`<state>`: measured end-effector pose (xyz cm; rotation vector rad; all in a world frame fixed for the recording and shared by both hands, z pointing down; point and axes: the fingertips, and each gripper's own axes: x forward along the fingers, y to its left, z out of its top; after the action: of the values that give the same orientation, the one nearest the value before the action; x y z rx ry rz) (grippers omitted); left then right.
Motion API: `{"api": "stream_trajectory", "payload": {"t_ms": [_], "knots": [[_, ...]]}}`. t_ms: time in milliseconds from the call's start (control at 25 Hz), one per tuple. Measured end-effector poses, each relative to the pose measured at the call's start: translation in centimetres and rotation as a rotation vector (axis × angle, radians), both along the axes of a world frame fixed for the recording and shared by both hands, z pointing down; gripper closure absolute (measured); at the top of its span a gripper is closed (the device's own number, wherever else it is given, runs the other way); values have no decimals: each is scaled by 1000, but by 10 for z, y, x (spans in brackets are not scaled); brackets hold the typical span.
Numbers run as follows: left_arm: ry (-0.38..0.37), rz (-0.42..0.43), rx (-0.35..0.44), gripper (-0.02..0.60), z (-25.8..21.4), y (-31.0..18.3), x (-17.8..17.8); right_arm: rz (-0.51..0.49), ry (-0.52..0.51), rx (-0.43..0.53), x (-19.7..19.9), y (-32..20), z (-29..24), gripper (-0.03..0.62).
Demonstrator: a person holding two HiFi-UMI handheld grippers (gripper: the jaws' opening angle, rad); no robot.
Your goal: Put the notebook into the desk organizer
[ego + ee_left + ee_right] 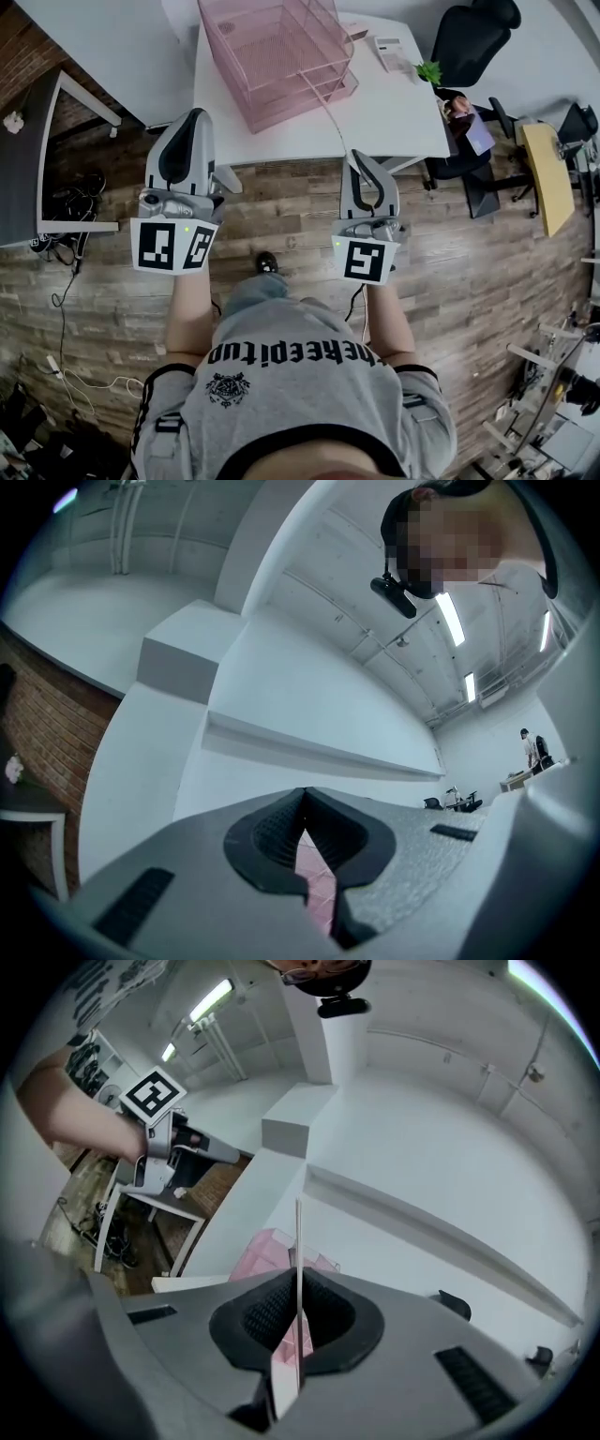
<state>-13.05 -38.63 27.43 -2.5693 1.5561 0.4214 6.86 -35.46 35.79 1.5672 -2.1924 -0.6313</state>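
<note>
The white table (394, 112) carries the pink wire organizer (281, 52) at its far left. The notebook (285, 1387), seen edge-on, looks thin, light and rather bendy, so it is best pinched at its near edge. The right claw (298, 1283) is clamped there, holding it near the organizer. The left claw (303, 797) is closed, empty.

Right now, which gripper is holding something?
The right gripper: it is shut on the thin notebook, seen edge-on. The left gripper is shut too, but with nothing between its jaws.
</note>
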Motion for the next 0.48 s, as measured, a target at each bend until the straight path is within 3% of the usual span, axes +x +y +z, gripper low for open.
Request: {"api": "stream_trajectory", "payload": {"t_ms": [200, 480], "knots": [[-4, -5, -19, 578, 9, -1, -5, -21, 122, -8, -9, 0, 28, 586], [-10, -21, -44, 578, 21, -1, -12, -92, 368, 9, -15, -4, 68, 586]]}}
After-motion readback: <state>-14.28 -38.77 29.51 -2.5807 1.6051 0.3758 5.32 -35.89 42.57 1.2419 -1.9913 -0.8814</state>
